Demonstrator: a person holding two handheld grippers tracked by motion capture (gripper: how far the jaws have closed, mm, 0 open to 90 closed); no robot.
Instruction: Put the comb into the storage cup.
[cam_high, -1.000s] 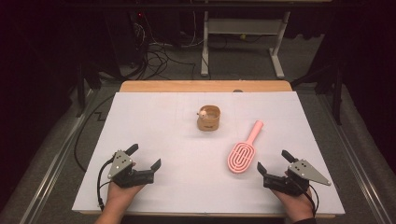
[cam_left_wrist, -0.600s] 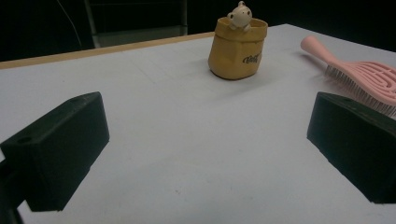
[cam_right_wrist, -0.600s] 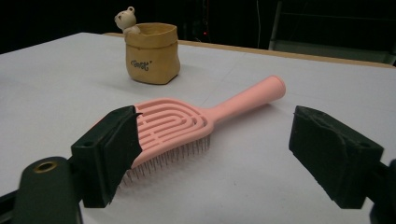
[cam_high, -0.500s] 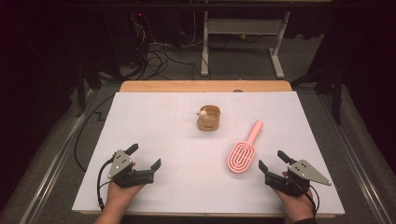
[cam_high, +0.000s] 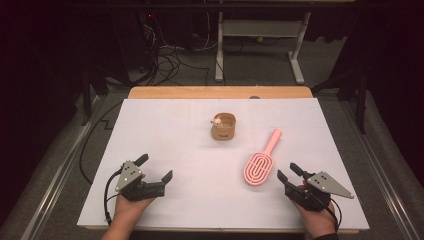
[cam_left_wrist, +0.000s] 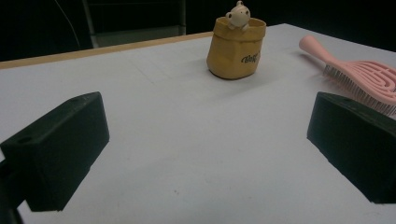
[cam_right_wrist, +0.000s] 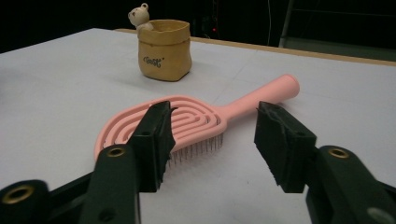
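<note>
R tool (cam_high: 289, 173) rests on the table (cam_high: 165, 125) nr the front R corner, jaws about half apart and just been closing; nothing between them. Brush (cam_high: 261, 164) lies flat just ahead of it, bristles down, head toward the front edge, handle angled toward the far R corner. In the right gripper view the brush (cam_right_wrist: 187, 119) head sits just beyond the jaw tips, not inside the gap.

L tool (cam_high: 154, 168) rests nr the front L corner, jaws wide apart, empty, well away from everything.

Cup (cam_high: 223, 126) w/ small bear on its rim stands upright nr table centre, toward the far edge, apart from the brush handle tip.

Risks, judged from here:
- Jaws narrowed before reaching the brush. Head looks wider than the present gap, so pushing fwd would likely shove the brush across the table instead of straddling it. Cause: closing too early.
- Brush rests on its bristles, low profile. A pinch on the head edges could slip or tip it over. Handle neck looks the safer grab pt.
- A shoved brush slides handle-first toward the cup; could knock it over.
- If the aim is brush into cup: cup is light-looking and open-topped, so an off-centre drop may topple it.
</note>
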